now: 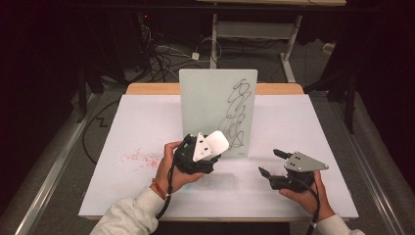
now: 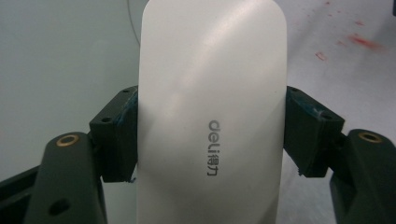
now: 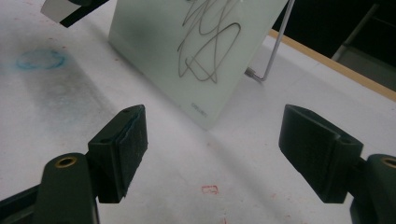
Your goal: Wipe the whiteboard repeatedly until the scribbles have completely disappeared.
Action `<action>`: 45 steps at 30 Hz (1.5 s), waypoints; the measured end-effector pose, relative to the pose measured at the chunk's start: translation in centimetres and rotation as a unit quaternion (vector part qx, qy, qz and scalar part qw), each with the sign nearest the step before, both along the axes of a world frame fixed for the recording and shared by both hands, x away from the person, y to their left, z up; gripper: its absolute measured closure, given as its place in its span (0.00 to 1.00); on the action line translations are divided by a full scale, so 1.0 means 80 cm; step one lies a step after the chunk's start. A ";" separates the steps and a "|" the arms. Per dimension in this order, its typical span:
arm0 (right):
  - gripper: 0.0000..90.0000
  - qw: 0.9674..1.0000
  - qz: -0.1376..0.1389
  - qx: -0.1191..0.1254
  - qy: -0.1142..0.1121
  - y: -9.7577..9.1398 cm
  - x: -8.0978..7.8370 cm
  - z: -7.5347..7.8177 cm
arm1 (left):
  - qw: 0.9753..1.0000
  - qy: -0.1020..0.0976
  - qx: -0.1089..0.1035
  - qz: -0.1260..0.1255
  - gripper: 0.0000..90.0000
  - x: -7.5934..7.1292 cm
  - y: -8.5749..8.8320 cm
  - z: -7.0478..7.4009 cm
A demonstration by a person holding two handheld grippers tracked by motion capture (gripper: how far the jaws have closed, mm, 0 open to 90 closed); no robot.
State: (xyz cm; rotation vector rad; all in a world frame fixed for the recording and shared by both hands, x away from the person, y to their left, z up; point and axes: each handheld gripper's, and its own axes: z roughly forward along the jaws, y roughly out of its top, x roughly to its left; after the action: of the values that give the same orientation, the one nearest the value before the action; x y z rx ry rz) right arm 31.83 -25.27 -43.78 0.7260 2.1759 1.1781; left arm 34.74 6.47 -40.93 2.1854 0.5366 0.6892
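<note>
Eraser (image 2: pixel 210 116), white, rounded, branded "deli": clamped at both long edges between fingers (image 2: pixel 114 135) of left gripper (image 1: pixel 201 152), held above counter (image 1: pixel 147 122) just in front of whiteboard's lower left portion. Whiteboard (image 1: pixel 205 105), pale green, upright on a wire stand (image 3: pixel 273 51), black scribble (image 1: pixel 237 115) running down its right half.

Risks, as judged:
- Tipping or sliding of whiteboard under wiping pressure; propped only, free at the base, nothing bracing it.
- Slipping of eraser between fingers; smooth glossy shell, narrow contact at the edges.
- Missed strokes; eraser starts left of scribble, sideways travel needed.
- Smearing rather than clearing if only an edge meets the surface.

Right gripper (image 1: pixel 275 162): fingers spread wide, holding nothing, hovering low over counter to the right of whiteboard's base, apart from it; available for steadying.

Surroundings: red speckled stain (image 1: pixel 139 157) on counter at left, faint blue ring (image 3: pixel 39 59) and grey smudge near the left hand, small red mark (image 3: pixel 210 189) between right fingers. Cables (image 1: pixel 161 58) on floor beyond. Nothing between eraser and scribble.
</note>
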 end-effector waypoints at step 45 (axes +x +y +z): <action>0.27 1.000 -0.012 -0.015 -0.012 -0.004 0.000 -0.004 | 0.983 -0.153 -0.019 0.095 0.32 0.087 -0.112 0.103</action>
State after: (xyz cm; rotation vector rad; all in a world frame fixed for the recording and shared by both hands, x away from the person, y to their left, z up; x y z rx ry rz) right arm 31.82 -25.61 -44.06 0.7188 2.1552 1.1334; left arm 41.73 -2.50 -32.71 1.9596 0.5950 1.0864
